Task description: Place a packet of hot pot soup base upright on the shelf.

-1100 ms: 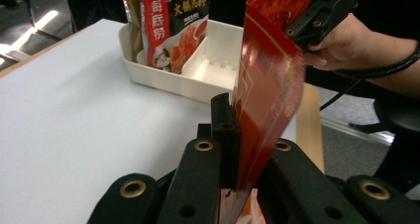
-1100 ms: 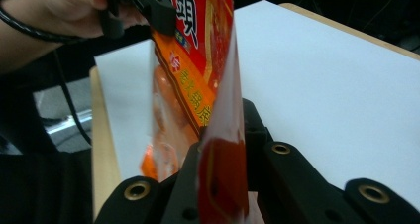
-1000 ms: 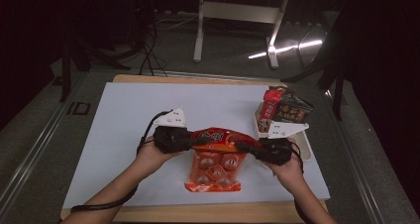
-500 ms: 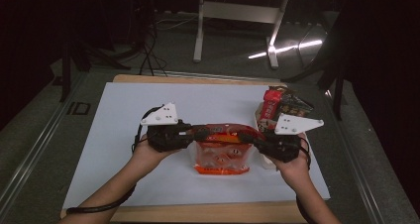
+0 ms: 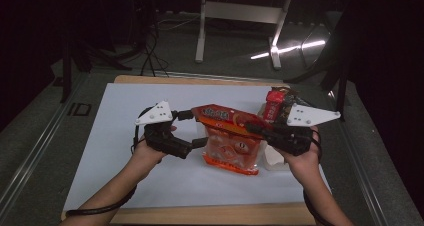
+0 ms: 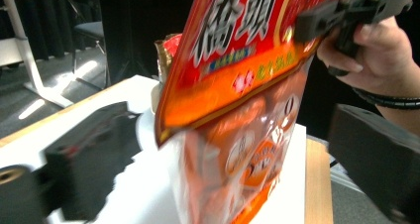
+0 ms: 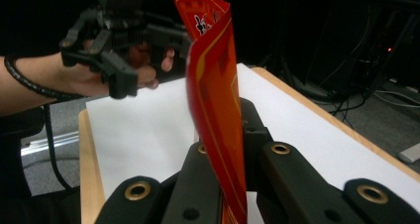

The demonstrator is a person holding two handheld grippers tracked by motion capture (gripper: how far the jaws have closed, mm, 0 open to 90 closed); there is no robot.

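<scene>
Your right tongs (image 5: 252, 128) pinch the top edge of the red snack bag (image 5: 232, 141), which hangs above the white bench (image 5: 125, 106). Your left tongs (image 5: 192, 128), just beside the bag, have just been opening and stand spread, with the bag's edge between the jaws but unpressed.

1. One orange snack bag (image 5: 232, 138).
2. One red packet (image 5: 274, 103), standing in one white container (image 5: 274, 158).
3. Two grippers: left (image 5: 196, 128), right (image 5: 252, 128).
4. One white mat (image 5: 120, 116).
5. One table (image 5: 200, 215).
</scene>
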